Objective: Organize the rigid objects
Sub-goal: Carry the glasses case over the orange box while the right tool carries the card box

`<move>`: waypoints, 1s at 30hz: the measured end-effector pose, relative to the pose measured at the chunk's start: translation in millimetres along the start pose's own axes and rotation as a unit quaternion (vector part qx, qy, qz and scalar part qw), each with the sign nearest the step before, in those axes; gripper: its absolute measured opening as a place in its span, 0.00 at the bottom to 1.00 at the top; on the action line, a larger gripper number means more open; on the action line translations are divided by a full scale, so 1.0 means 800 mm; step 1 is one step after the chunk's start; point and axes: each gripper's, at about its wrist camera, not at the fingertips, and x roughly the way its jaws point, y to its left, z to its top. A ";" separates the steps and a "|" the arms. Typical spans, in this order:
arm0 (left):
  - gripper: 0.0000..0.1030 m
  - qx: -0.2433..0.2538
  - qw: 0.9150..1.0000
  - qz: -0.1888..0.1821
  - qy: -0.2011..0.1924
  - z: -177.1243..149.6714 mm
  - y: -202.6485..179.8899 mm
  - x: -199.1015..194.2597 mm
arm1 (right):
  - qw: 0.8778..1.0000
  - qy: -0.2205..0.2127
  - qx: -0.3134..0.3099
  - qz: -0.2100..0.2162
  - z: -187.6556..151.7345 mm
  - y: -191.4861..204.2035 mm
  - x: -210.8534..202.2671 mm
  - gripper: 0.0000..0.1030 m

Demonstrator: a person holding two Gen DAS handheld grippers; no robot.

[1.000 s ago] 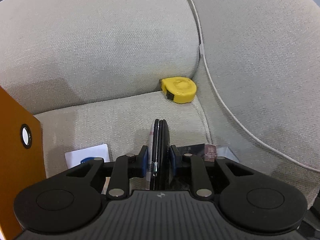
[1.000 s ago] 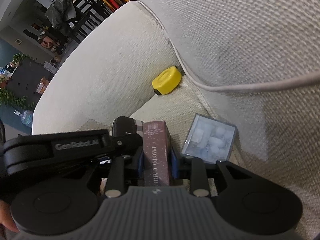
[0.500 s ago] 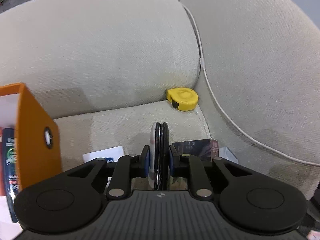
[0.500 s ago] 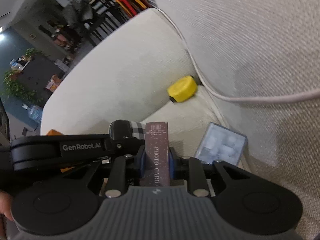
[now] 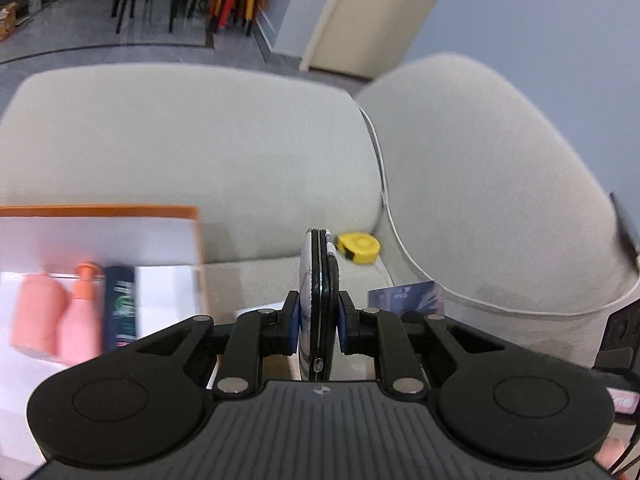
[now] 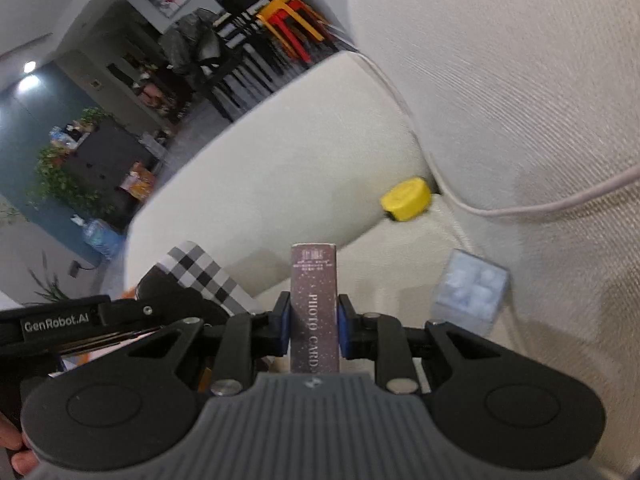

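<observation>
Even indoor light, soft shadows on my sofa [image 5: 192,152]; motion blur left of it, fisheye-bent edges.

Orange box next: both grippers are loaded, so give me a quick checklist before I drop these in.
1. Left gripper clamped on the round compact: ok.
2. Right gripper clamped on the photo card box: ok.
3. Orange box in view, top open: ok.
4. Free floor inside, right of the pink bottles and dark carton: ok.
5. Tape measure and clear cube case left on the sofa: not ok.
6. Box depth for a clean release: cannot tell.
</observation>
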 end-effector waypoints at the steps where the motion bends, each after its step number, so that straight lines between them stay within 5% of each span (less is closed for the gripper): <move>1: 0.19 -0.003 1.000 0.001 -0.007 0.000 0.009 -0.013 | 1.000 -0.003 -0.005 0.008 0.001 0.011 -0.005 0.21; 9: 0.19 -0.028 0.997 0.037 -0.060 0.002 0.091 -0.099 | 0.995 0.000 -0.043 0.094 0.001 0.113 -0.015 0.21; 14: 0.19 -0.046 0.994 0.075 -0.066 -0.006 0.150 -0.126 | 0.990 0.036 -0.083 0.111 -0.018 0.174 0.011 0.21; 20: 0.19 0.052 0.991 0.126 -0.013 0.004 0.192 -0.106 | 0.983 0.080 -0.129 0.108 -0.047 0.230 0.049 0.21; 25: 0.19 0.186 0.966 0.173 0.036 0.014 0.198 -0.067 | 0.978 0.111 -0.152 0.091 -0.059 0.260 0.091 0.21; 30: 0.19 0.320 0.921 0.208 0.073 -0.007 0.190 -0.017 | 0.974 0.127 -0.171 0.073 -0.068 0.290 0.123 0.21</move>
